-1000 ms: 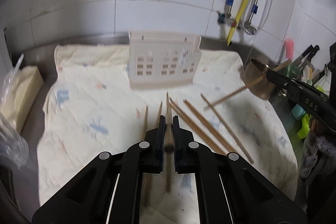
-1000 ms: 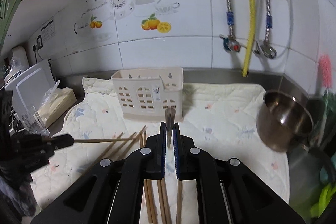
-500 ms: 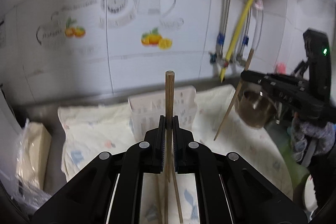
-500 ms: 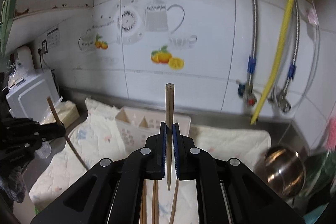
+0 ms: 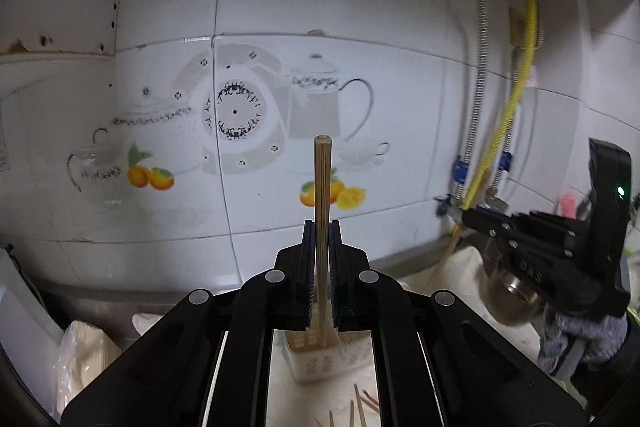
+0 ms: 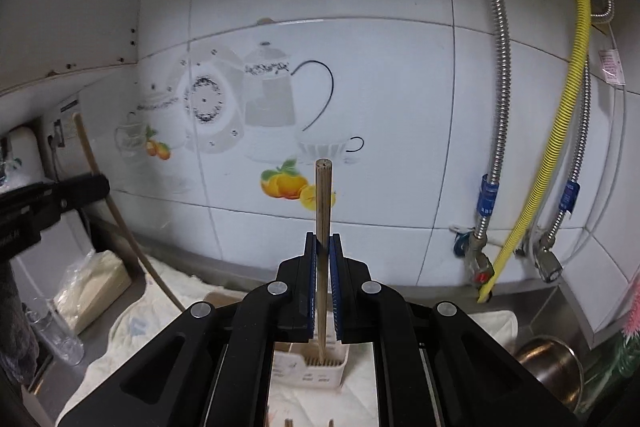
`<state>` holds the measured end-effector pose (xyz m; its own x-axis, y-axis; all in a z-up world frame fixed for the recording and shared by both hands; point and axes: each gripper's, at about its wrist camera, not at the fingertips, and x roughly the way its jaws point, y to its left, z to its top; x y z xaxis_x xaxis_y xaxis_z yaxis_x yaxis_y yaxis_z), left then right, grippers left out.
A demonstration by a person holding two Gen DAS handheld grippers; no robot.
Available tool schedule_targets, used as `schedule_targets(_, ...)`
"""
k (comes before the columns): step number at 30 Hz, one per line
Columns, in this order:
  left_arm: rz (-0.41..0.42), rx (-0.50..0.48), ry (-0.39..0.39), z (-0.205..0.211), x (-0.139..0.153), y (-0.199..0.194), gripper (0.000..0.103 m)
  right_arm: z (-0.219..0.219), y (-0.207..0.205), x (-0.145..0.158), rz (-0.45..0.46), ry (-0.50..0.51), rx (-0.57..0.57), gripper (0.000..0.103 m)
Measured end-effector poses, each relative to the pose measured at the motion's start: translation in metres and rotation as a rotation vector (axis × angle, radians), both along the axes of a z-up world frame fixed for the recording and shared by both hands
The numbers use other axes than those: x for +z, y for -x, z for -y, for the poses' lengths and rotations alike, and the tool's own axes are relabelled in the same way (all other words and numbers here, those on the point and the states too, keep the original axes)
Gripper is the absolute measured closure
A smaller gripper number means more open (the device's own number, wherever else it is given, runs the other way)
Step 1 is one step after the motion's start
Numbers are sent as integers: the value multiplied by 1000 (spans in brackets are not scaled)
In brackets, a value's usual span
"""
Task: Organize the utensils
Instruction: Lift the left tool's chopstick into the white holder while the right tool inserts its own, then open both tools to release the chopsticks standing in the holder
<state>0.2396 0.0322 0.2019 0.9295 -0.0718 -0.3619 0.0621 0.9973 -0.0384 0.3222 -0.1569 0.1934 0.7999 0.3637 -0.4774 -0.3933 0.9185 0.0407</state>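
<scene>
Chopsticks, one per claw, are the business here. The left gripper [image 5: 319,239] is closed on a round wooden chopstick [image 5: 322,183] held upright, its blunt end up against the tiled wall and its lower end running down between the pads toward the cream perforated plastic utensil holder [image 5: 320,363] on the pale printed cloth [image 5: 460,267]. The right gripper [image 6: 323,247] likewise clamps a second wooden chopstick [image 6: 324,199], long axis vertical, blunt end up, the thin end pointing down at the same utensil holder [image 6: 316,367], seen just below the jaws in the right wrist view.

By my judgement, the step in hand is dropping each stick into the holder. Whether either tip has already entered a compartment cannot be told, since the fingers hide the lower ends. The next move calls for lowering each stick straight down into a compartment, keeping it upright, then opening the pads so it slides free without tipping the light holder.

A few loose wooden chopsticks [image 5: 360,407] lie on the cloth in front of the holder, awaiting their turn. To the right stands a small steel pot [image 6: 548,367].
</scene>
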Motion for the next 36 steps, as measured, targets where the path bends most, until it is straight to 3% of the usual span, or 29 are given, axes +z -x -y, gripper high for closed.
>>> schedule_targets(16,-156,64,80,-40,-87,-60,98,-3,-28,-62,-96,3,0,97)
schedule_targets(27,-188,46,82,-36,-93,-57,94,6,-27,-69,-115,6,-23,93)
schedule_targets(29,-181,43,85,-36,-88,-53,90,9,-22,-64,-96,13,-31,89)
schedule_targets(31,-166,54,88,-36,-82,-46,66,11,-14,-57,-65,19,-42,83)
schedule_targets(36,-114,45,95,-37,-68,-13,64,19,13,-42,-18,12,-48,71)
